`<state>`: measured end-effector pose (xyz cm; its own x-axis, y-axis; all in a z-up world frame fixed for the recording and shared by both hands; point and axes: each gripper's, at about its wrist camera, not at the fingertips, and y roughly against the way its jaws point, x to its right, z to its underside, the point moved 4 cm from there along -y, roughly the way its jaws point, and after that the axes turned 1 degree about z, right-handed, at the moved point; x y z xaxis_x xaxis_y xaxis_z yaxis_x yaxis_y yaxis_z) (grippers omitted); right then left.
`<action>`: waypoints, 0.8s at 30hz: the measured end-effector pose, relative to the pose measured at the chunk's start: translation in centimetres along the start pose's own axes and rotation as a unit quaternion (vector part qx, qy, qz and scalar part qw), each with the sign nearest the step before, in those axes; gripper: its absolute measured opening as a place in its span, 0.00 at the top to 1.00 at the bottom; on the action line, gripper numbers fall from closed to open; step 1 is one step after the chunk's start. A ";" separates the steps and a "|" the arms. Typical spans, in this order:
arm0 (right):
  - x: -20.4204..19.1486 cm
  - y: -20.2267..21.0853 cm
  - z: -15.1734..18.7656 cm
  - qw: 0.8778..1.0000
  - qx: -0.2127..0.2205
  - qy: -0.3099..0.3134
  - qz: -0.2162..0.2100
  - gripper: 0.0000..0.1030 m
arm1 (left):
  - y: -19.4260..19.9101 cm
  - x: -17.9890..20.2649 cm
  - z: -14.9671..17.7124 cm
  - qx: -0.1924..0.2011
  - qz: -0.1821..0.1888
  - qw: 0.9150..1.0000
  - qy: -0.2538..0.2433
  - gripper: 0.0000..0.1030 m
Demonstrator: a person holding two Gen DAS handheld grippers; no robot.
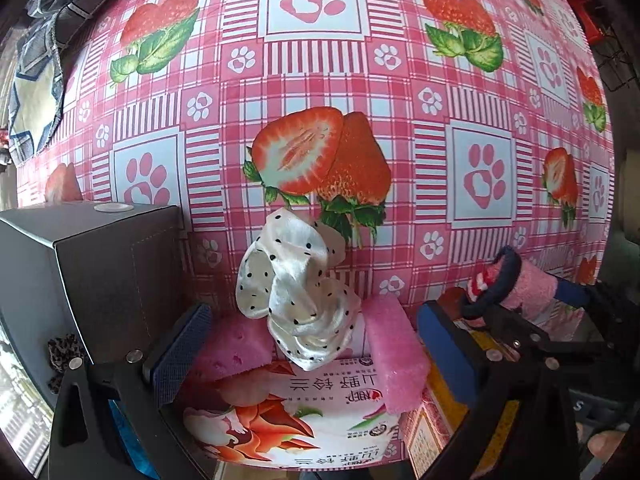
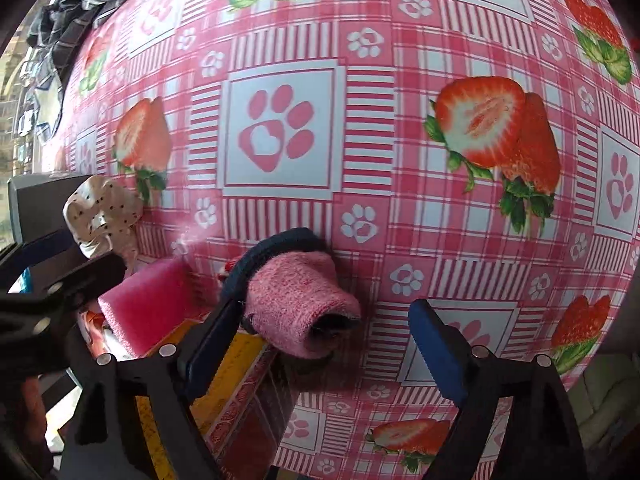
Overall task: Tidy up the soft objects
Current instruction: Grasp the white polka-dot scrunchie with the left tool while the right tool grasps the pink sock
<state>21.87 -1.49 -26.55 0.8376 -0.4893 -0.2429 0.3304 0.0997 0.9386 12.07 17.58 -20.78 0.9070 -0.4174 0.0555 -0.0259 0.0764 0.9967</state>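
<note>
Pink knit fabric, a rolled sock [image 2: 298, 306], lies just inside the right gripper [image 2: 316, 344], its long axis running from the far left toward the near right in the right wrist view, with the open cuff end facing the camera. A dark blue hair band [image 2: 276, 248] loops around its far end, and a bit of red-and-white striped cloth [image 1: 478, 284] shows beside that band in the left wrist view. The right gripper's jaws stand wide: the left blue pad is at the sock's side, the right pad well clear of it, so the sock is not clamped. It sits at the edge of a yellow-and-red printed box [image 2: 240, 392], partly over the tablecloth [image 2: 400, 160].

White satin with black dots, a scrunchie [image 1: 294, 288], rests between the blue pads of the left gripper [image 1: 304, 344], which are spread apart and do not press on it. It lies atop two pink sponges [image 1: 394, 356] and a tissue pack [image 1: 280, 420] printed with flowers, all near the tablecloth's front edge.

Left of these stands a dark grey box [image 1: 100, 272]; whether anything lies in it cannot be told, though a leopard-print piece [image 1: 60, 356] shows at its near corner. Dark checked cloth [image 1: 48, 40] is heaped at the far left corner of the surface.
</note>
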 end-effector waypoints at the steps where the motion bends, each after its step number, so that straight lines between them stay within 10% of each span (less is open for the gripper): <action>1: -0.2 0.0 0.1 1.000 0.000 0.005 -0.001 0.20 | -0.3 -0.1 -0.1 -0.004 -0.002 1.000 0.006 0.00; 5: -0.7 -0.7 0.7 0.999 -0.011 0.008 -0.032 0.65 | -0.9 0.3 -0.7 -0.004 -0.014 1.000 0.008 0.01; 8: -0.2 -0.4 1.5 0.999 0.001 -0.001 -0.038 0.73 | -0.7 1.2 -1.4 0.003 -0.002 1.000 0.008 0.00; 24: 7.9 1.8 4.9 0.996 0.042 -0.075 0.019 0.72 | -5.7 3.4 -3.4 -0.055 -0.017 0.998 0.016 0.01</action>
<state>27.00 -9.39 -25.59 0.7720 -0.6117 -0.1728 0.2561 0.0505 0.9653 16.76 18.82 -26.51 0.9194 -0.3929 0.0189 0.0489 0.1620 0.9856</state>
